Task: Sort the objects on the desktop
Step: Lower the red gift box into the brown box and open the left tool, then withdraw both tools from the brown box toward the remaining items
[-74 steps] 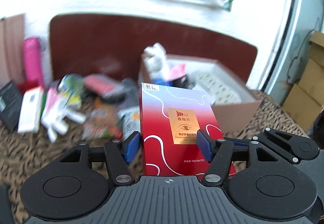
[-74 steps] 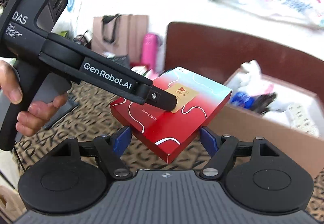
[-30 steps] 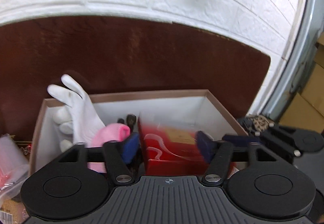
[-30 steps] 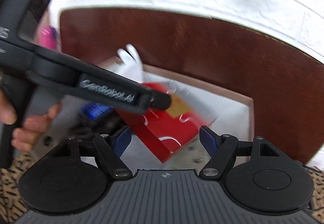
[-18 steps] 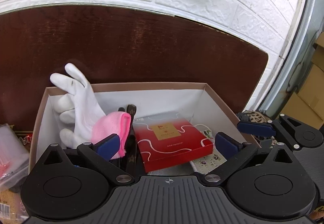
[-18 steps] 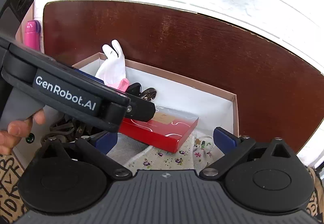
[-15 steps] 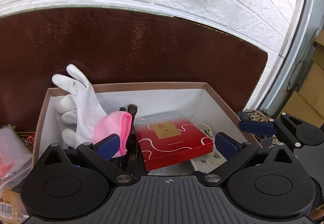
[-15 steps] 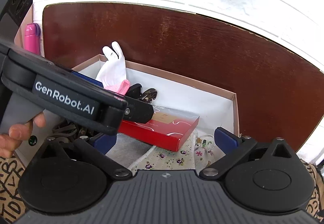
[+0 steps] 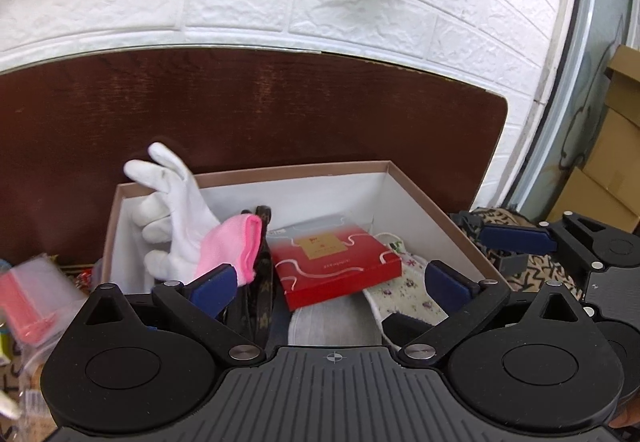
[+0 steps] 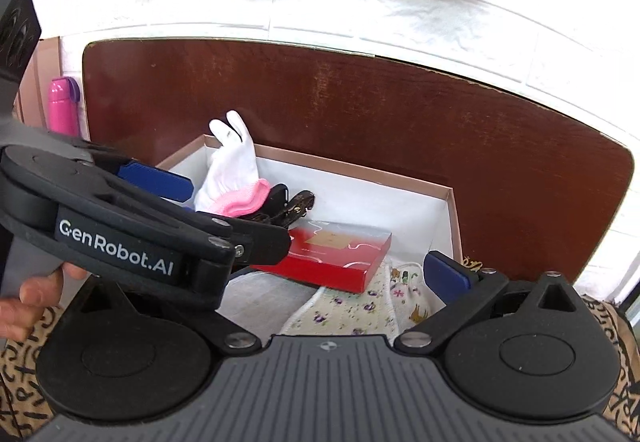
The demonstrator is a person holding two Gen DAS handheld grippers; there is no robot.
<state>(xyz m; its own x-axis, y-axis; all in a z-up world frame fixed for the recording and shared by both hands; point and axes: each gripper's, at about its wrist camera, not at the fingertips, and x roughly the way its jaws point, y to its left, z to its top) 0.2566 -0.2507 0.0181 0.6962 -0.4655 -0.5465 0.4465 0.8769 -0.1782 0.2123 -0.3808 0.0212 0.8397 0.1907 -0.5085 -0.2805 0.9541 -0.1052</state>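
Inside the cardboard box point(image 9: 424, 202), toward its right half, the red carton point(image 9: 336, 264) lies flat on a floral cloth point(image 9: 408, 286), label up, its long axis running across the box from the belt side to the right wall. To its left in the box stand a white glove point(image 9: 176, 202) with a pink cuff and a dark patterned belt point(image 9: 260, 282).

The left gripper point(image 9: 326, 280) hangs just in front of and above the red carton, jaws spread wide and holding nothing; the carton sits between and beyond the blue pads, touching neither. The right gripper point(image 10: 444, 276) waits at the box's right side, jaws likewise parted and empty, with the left tool crossing its view. The left one is the nearer to the carton.

Half a second ago the scene was much the same; a second ago the left jaws were clamped on the carton above the box, so it has been released and the tool has drawn back a little. The next pick probably lies outside the box, to its left.
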